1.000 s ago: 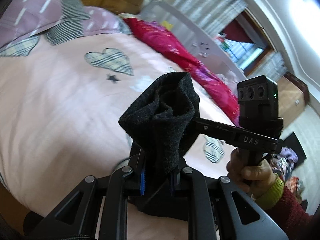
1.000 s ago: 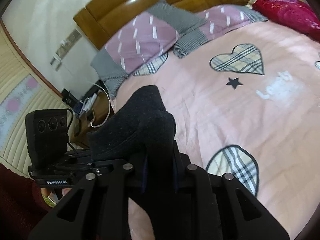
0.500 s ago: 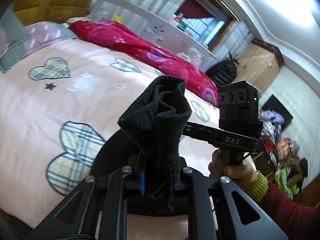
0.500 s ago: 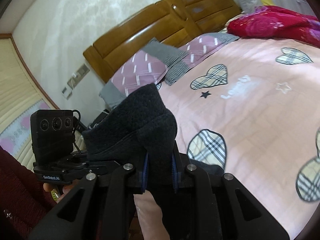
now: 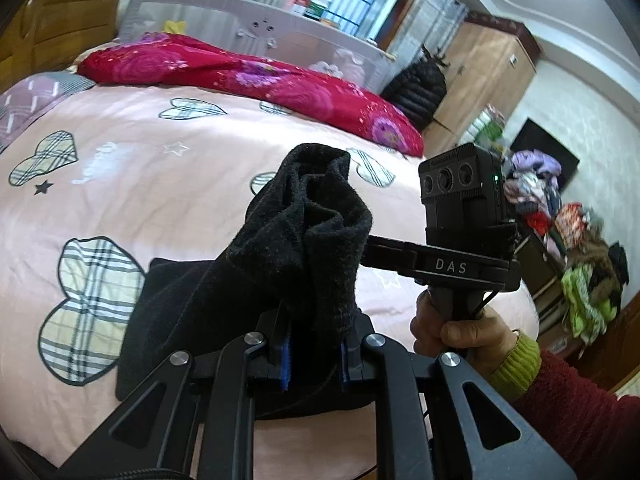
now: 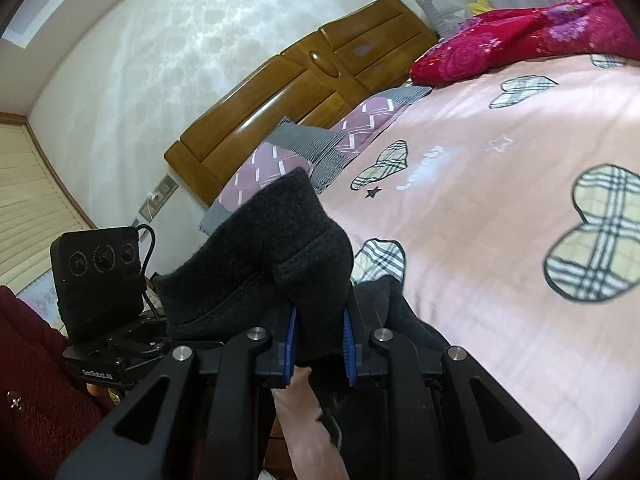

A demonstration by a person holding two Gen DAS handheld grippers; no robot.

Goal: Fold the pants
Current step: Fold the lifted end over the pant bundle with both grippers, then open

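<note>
The black fleece pants are held up over the pink bed. My left gripper is shut on a bunched edge of them; the rest hangs down onto the sheet. My right gripper is shut on another bunched edge of the pants, with more black cloth hanging below it. The right gripper's body shows in the left wrist view close to the right of the cloth. The left gripper's body shows in the right wrist view at the left.
The pink bedsheet with plaid hearts spreads ahead. A red floral quilt lies along the far side. Purple and grey pillows lean on the wooden headboard. Piled clothes and a wardrobe stand beyond the bed.
Both grippers have risen and turned with the pants still clamped. The left view swung from the pillows toward the bed's foot; more of the pants now hang onto the sheet.
</note>
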